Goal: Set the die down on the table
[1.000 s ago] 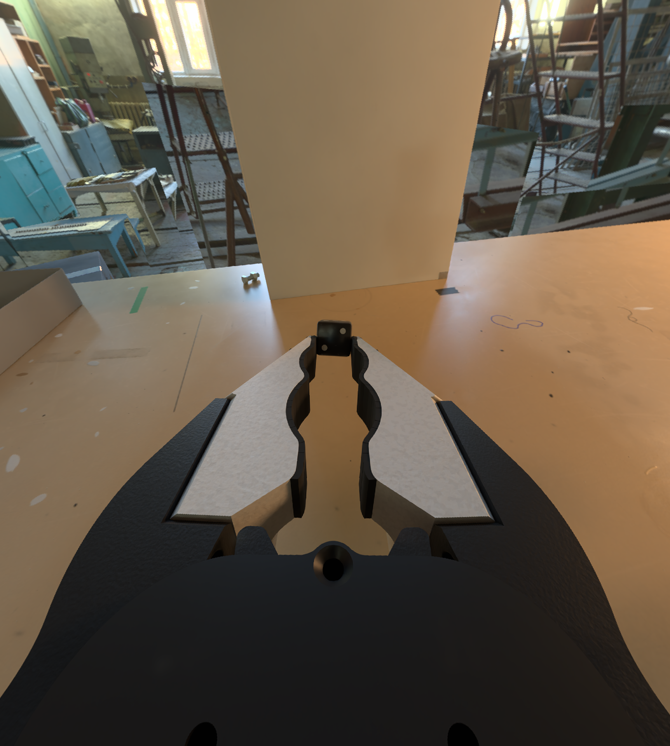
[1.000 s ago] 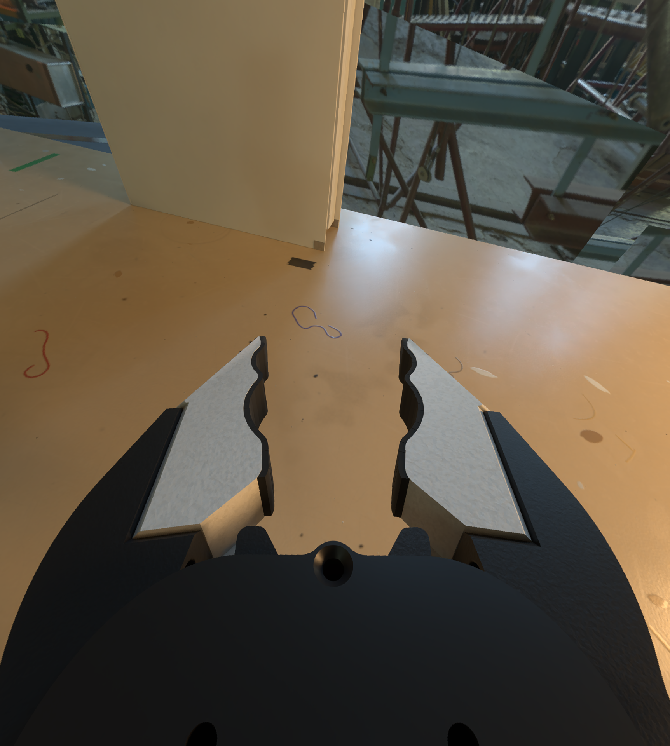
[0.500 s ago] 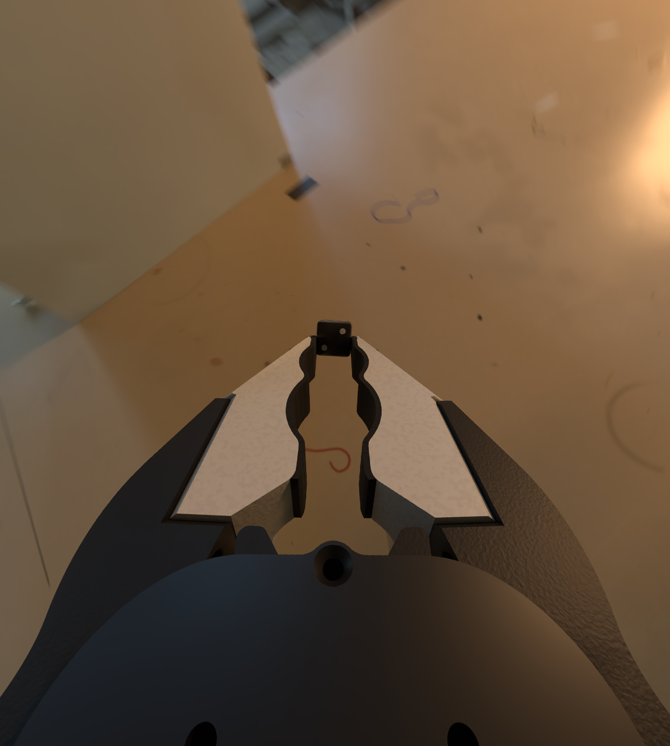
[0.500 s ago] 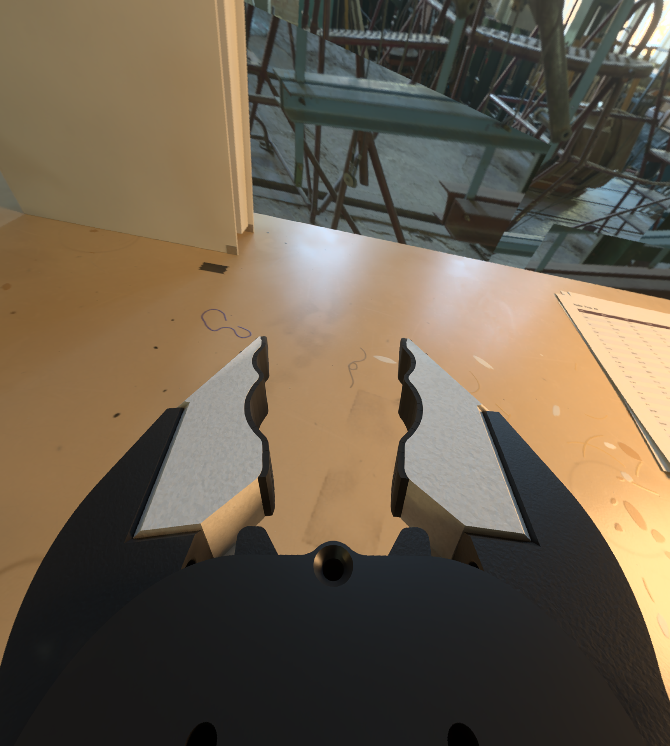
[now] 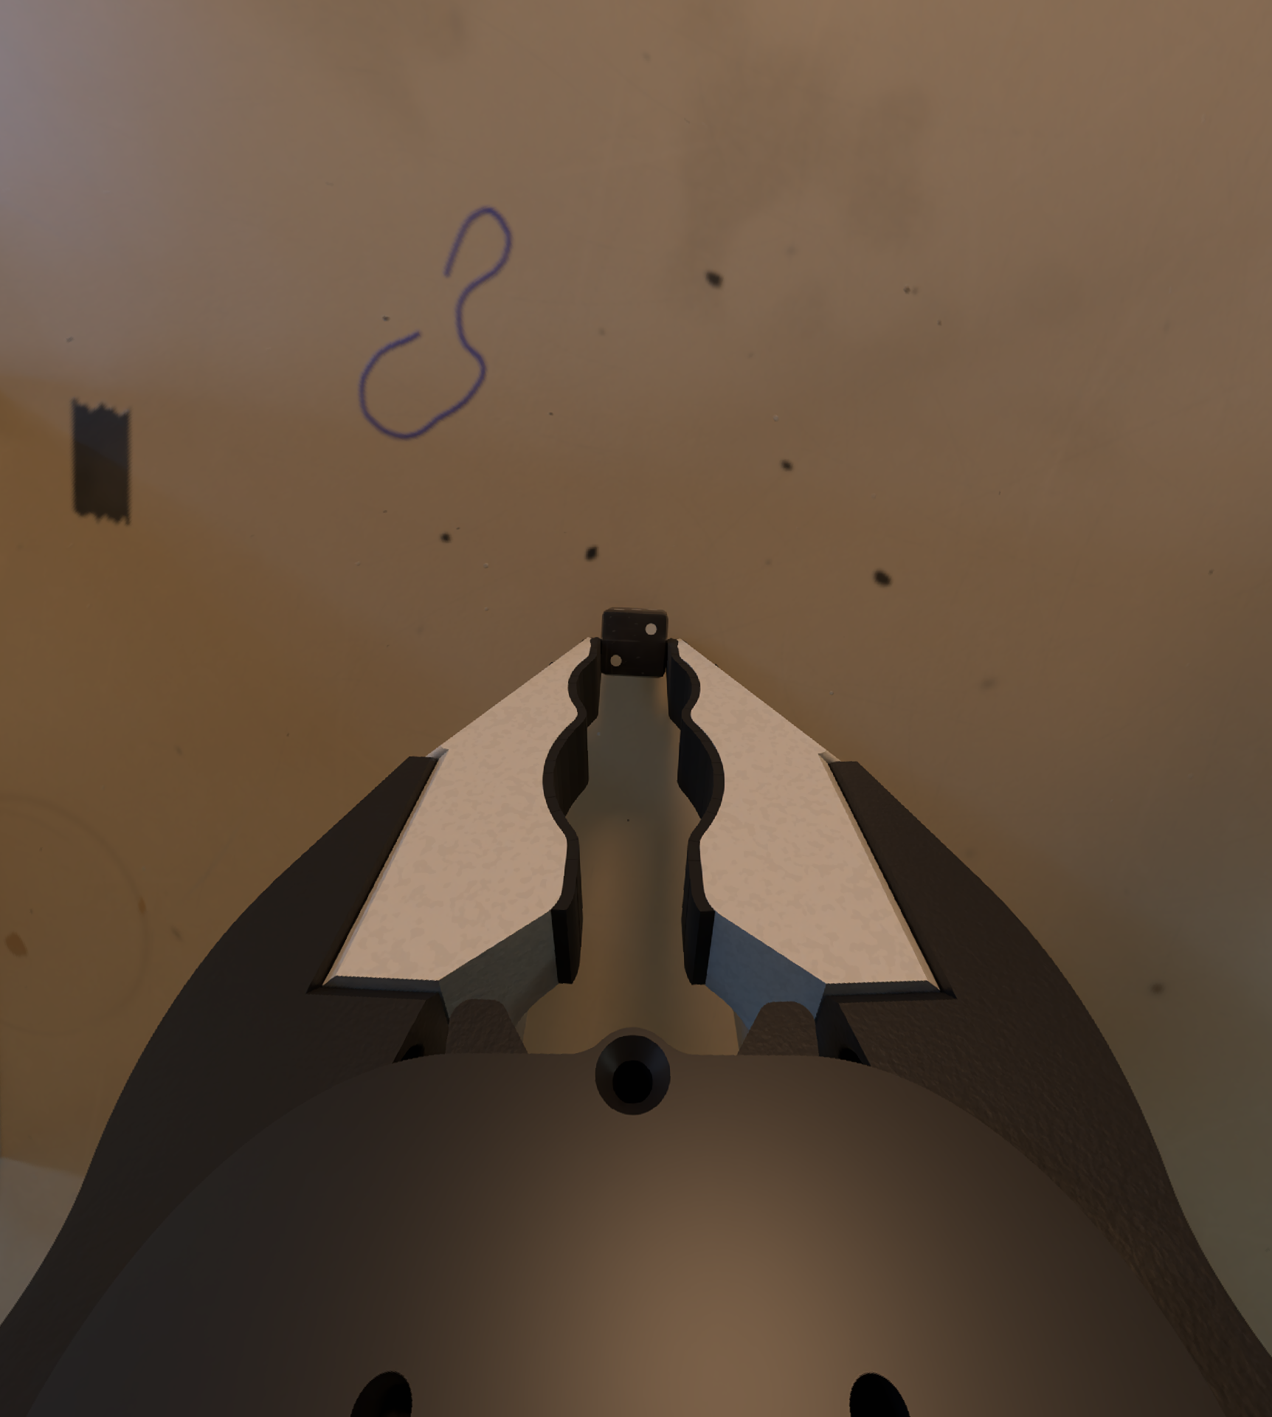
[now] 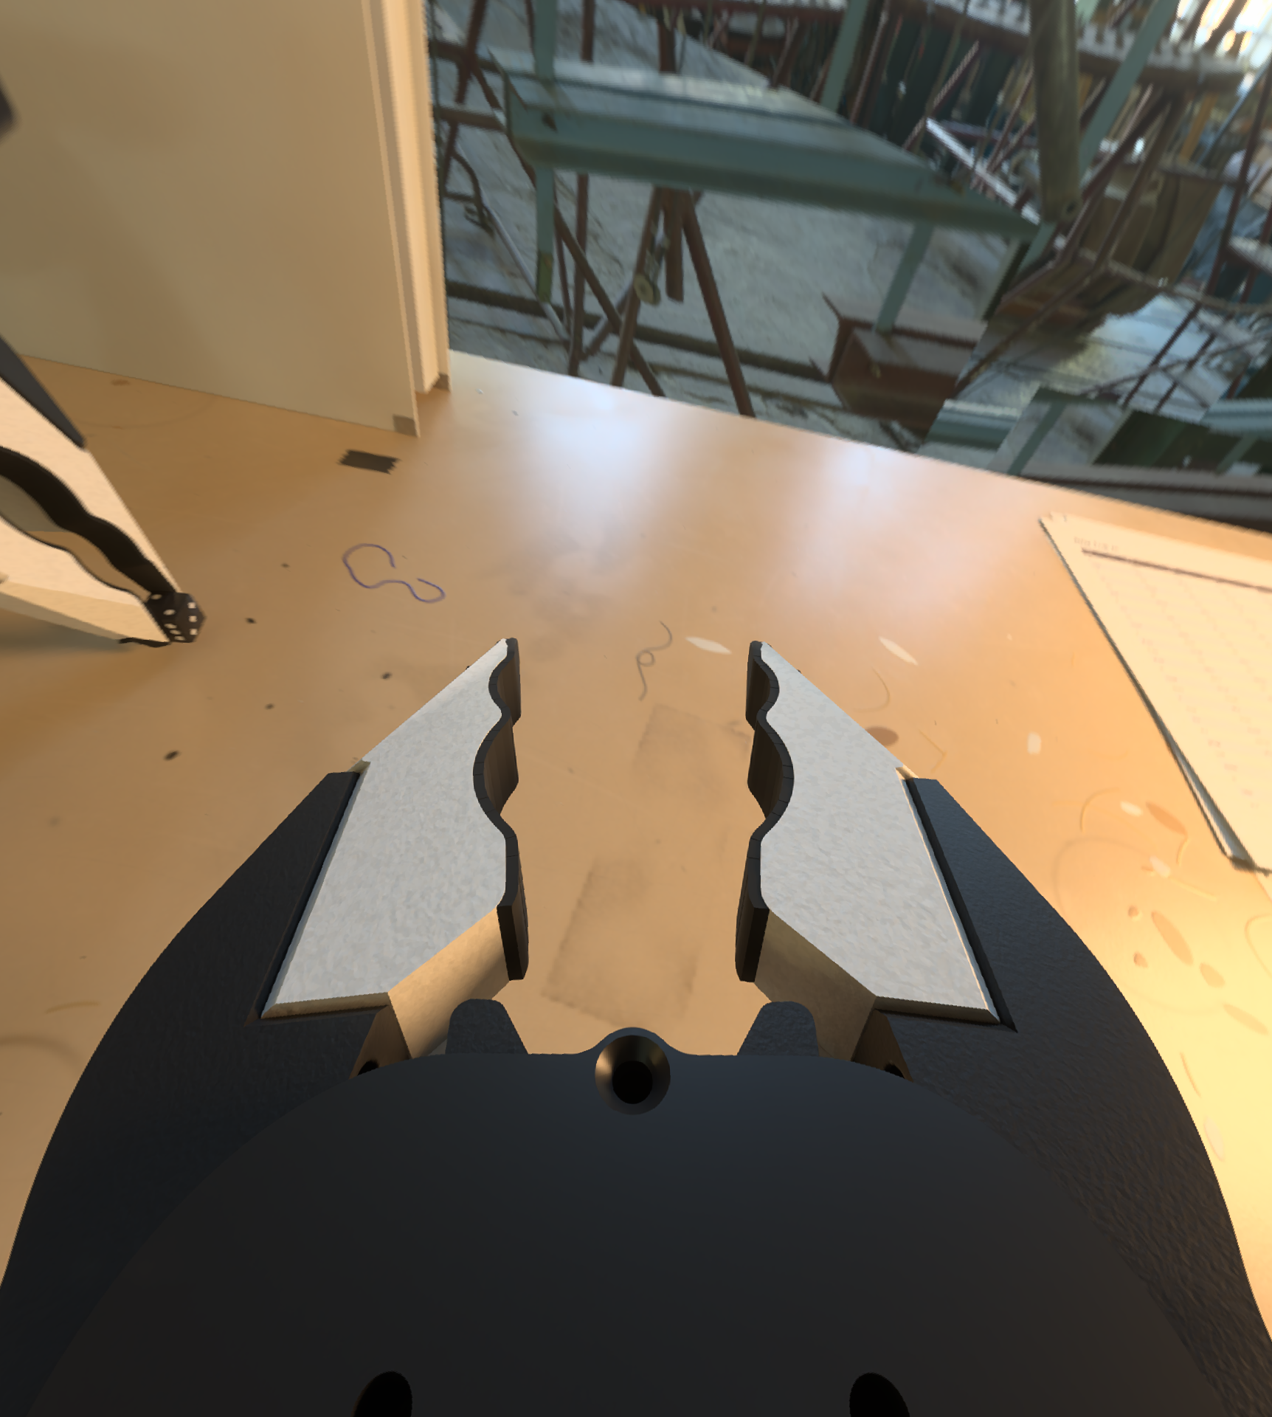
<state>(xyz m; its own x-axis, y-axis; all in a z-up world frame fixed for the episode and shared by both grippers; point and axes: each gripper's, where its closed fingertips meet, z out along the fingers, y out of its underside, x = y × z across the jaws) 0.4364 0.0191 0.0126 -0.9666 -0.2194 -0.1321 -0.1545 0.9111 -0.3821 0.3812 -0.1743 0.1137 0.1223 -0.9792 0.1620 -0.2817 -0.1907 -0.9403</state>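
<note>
A small black die with white pips (image 5: pixel 634 642) is pinched between the fingertips of my left gripper (image 5: pixel 634 653), which points steeply down at the wooden table (image 5: pixel 924 383). In the right wrist view the left gripper (image 6: pixel 158 613) comes in from the left edge with the die (image 6: pixel 179 616) at its tips, right at the table surface. I cannot tell if the die touches the table. My right gripper (image 6: pixel 631 652) is open and empty, low over the table (image 6: pixel 694 498), to the right of the die.
A tall cream board (image 6: pixel 196 192) stands at the table's back left, with a strip of black tape (image 6: pixel 368 461) at its foot. A blue scribble (image 6: pixel 391 575) lies just beyond the die. A printed paper sheet (image 6: pixel 1215 675) lies at the right. The table's far edge (image 6: pixel 771 418) is close behind.
My left gripper has pitched down and lowered the die close to the table near the blue scribble. My right gripper has turned right, bringing the paper sheet and the left gripper into view.
</note>
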